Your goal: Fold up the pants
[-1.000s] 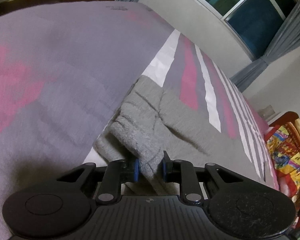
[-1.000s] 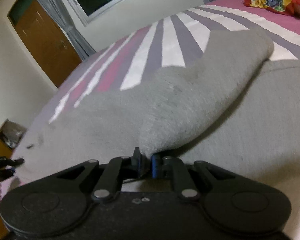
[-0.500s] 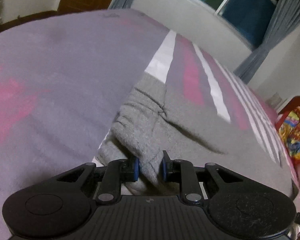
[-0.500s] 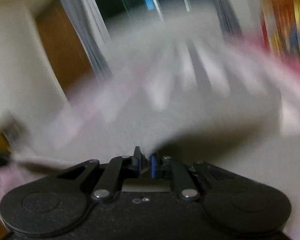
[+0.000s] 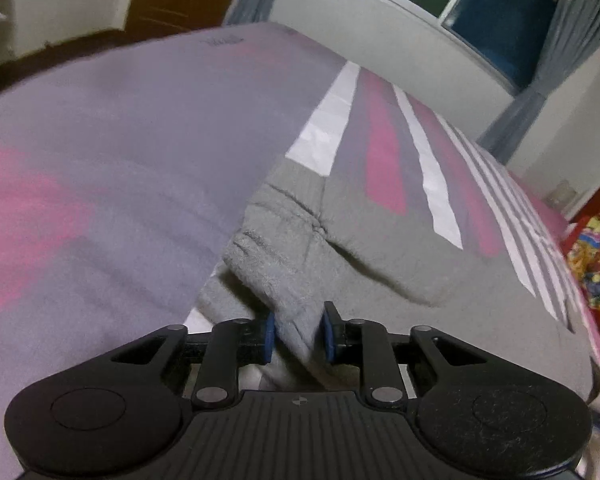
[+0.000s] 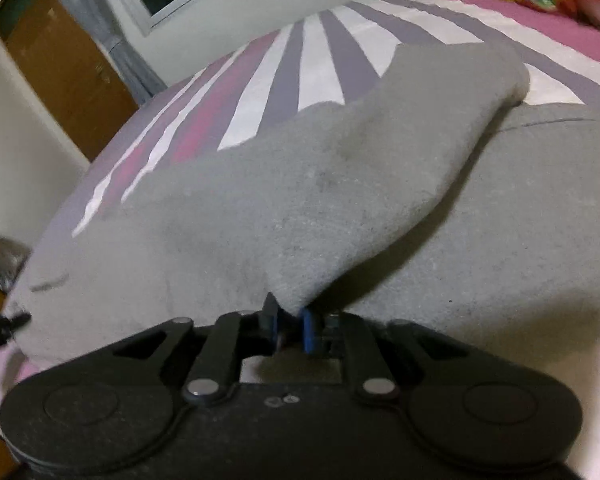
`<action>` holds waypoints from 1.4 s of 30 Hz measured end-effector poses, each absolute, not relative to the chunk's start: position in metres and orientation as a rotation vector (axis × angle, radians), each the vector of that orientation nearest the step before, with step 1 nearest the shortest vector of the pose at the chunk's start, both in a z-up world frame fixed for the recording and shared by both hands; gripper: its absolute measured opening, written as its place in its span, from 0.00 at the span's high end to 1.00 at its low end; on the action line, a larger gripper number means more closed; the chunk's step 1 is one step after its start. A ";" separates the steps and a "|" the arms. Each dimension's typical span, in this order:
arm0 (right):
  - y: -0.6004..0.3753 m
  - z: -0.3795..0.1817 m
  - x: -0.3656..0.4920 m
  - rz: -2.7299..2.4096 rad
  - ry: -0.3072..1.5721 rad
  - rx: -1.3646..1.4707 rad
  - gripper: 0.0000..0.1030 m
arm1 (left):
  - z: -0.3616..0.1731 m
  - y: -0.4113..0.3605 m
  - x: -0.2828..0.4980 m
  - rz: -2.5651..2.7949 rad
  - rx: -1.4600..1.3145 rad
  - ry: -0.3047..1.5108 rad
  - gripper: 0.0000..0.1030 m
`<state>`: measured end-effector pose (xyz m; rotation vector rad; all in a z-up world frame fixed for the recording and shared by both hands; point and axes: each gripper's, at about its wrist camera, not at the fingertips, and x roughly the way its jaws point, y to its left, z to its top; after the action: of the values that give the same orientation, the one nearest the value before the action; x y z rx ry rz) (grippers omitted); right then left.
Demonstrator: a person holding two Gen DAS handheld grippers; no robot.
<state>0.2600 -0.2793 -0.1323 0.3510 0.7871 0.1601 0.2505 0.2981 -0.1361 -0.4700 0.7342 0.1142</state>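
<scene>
The left gripper (image 5: 298,332) has just been opening: its blue pads (image 5: 269,338) now stand a little apart, with a thick gray fold of the pants (image 5: 340,248) between them, and I can't say for sure they press on it. The right gripper (image 6: 291,330) has just been opening too; the cloth edge sits just above its pads and looks let go.

The pants lie on the striped bedspread (image 5: 140,140), near its front edge. One part is already doubled over the rest, its rounded fold puffed up and not yet flat. I judge that this fold is laid down, with smoothing and perhaps another fold left.

From the left view, the long axis runs from the ribbed end beside the left gripper toward the bright pillow (image 5: 596,264), along the bed's front edge.
</scene>
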 end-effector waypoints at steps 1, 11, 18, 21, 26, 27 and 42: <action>-0.279 -0.119 0.252 0.122 0.722 0.321 0.45 | -0.130 0.294 0.243 0.133 -0.445 0.719 0.43; -0.279 -0.112 0.342 -0.033 0.831 0.118 0.57 | -0.161 0.265 0.255 0.207 -0.347 0.850 0.11; -0.326 -0.097 0.295 0.032 0.798 0.233 0.96 | -0.160 0.276 0.245 0.167 -0.367 0.847 0.11; -0.352 -0.103 0.253 0.013 0.806 0.271 0.96 | -0.162 0.275 0.245 0.162 -0.365 0.846 0.11; -0.372 -0.128 0.250 0.027 0.855 0.276 0.75 | -0.164 0.271 0.248 0.163 -0.359 0.844 0.11; -0.373 -0.117 0.246 0.034 0.793 0.270 0.71 | -0.165 0.270 0.251 0.164 -0.359 0.844 0.10; -0.320 -0.097 0.349 0.067 0.741 -0.283 0.94 | -0.169 0.263 0.259 0.162 -0.335 0.860 0.03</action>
<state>0.3486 -0.3202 -0.0972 -0.2828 0.7408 0.0665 0.2586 0.2626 -0.1685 -0.3346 0.8598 0.1619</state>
